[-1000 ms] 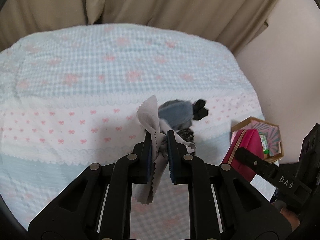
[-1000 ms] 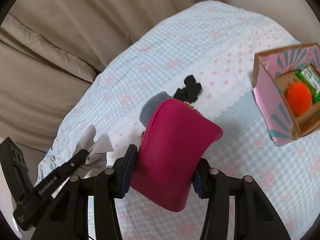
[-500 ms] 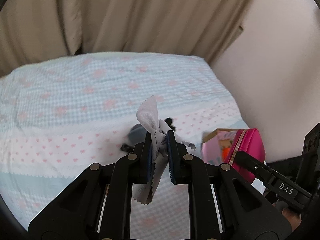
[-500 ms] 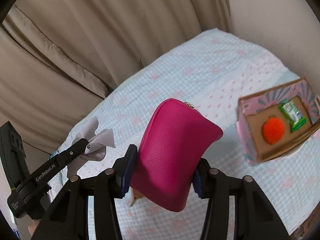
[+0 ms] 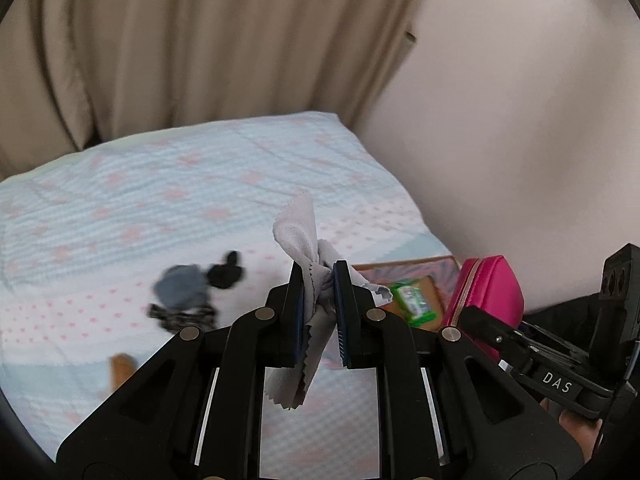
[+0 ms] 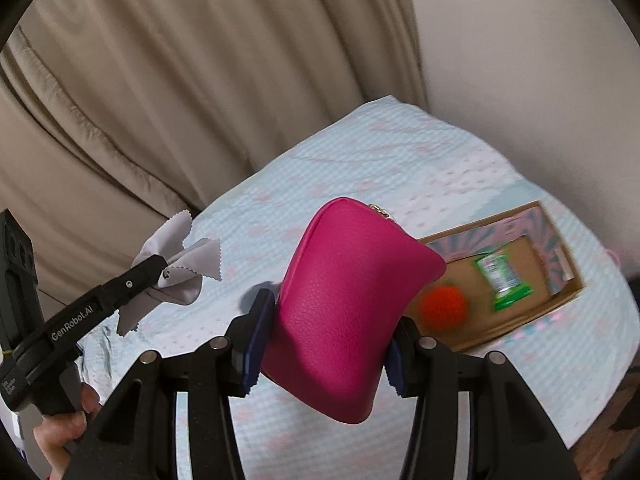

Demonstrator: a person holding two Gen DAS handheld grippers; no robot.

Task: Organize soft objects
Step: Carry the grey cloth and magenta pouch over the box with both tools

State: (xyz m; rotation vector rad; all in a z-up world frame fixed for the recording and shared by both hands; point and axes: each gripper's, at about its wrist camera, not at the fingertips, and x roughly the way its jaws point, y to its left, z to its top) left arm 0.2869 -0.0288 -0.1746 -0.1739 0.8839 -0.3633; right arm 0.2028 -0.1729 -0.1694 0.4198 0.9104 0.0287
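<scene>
- Left gripper (image 5: 318, 280): jaws pinched tight on the grey cloth (image 5: 298, 232), above the bed (image 5: 120, 200).
- Right gripper (image 6: 326, 326): jaws part-open, clamping the pink pouch (image 6: 344, 288), above the bed beside the box (image 6: 568, 256).

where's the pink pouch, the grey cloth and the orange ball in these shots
pink pouch (image 6: 352, 292), right wrist view, middle of its front face
grey cloth (image 5: 298, 232), left wrist view, upper flap above the fingers
orange ball (image 6: 444, 307), right wrist view, centre of the ball inside the box
</scene>
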